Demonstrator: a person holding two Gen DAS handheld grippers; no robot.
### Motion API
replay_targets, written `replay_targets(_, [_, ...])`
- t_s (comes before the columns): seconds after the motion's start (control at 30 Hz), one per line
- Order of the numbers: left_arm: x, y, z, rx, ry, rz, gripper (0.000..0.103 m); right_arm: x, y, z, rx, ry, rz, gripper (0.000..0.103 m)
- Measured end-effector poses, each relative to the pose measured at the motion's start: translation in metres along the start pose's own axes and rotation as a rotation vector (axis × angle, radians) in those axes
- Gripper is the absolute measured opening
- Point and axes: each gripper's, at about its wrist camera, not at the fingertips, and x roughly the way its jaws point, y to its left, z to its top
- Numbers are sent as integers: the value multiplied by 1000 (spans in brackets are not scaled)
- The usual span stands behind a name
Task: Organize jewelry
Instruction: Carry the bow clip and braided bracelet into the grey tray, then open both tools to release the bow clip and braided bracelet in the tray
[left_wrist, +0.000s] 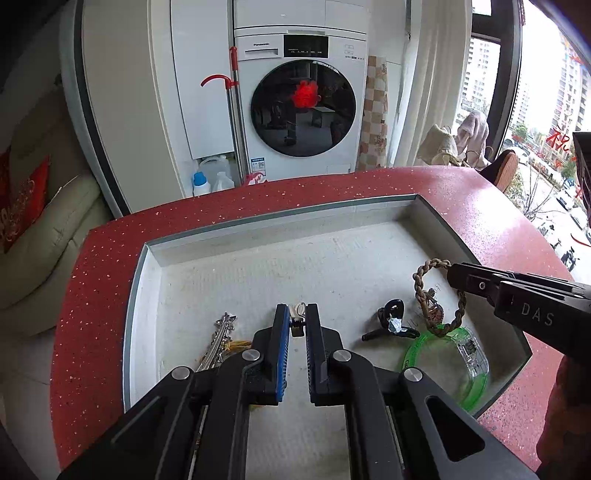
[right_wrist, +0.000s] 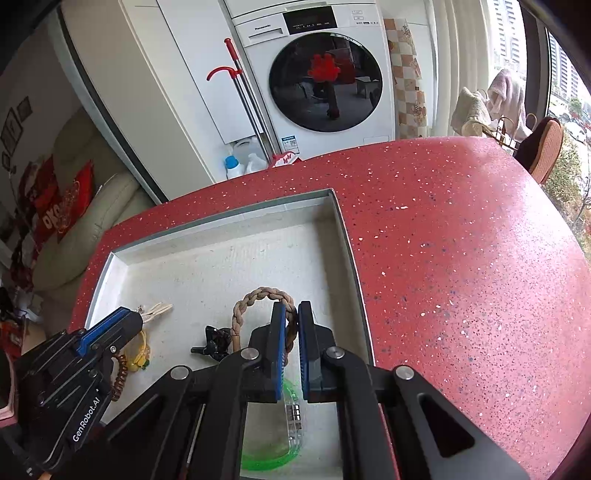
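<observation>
A shallow white tray (left_wrist: 207, 258) is set in the red table. My right gripper (right_wrist: 291, 314) is shut on a braided rope bracelet (right_wrist: 258, 295) and holds it above the tray; the bracelet also shows in the left wrist view (left_wrist: 421, 280), hanging from the right gripper (left_wrist: 452, 271). My left gripper (left_wrist: 296, 314) is shut on a small item with a white cord loop (left_wrist: 298, 314), seen in the right wrist view (right_wrist: 159, 309) too. A green clear band (left_wrist: 461, 362), a black clip (left_wrist: 391, 321) and a silver hairpin (left_wrist: 219, 339) lie in the tray.
The red speckled tabletop (right_wrist: 461, 258) spreads right of the tray. A yellow charm and a brown coil (right_wrist: 122, 373) lie by the left gripper. A washing machine (left_wrist: 303, 107), a mop and a sofa stand beyond the table.
</observation>
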Motion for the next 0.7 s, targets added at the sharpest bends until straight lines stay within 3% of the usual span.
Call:
replay_targets(0.4, [11, -8, -10, 35, 44, 50, 27, 9, -8, -9, 43, 53, 20, 11])
replay_targets(0.57, [1, -7, -10, 20, 24, 47, 27, -3, -5, -10, 38, 26, 55, 50])
replay_targets(0.7, [-5, -8, -10, 18, 16, 46, 27, -16, -3, -11, 37, 4, 72, 50])
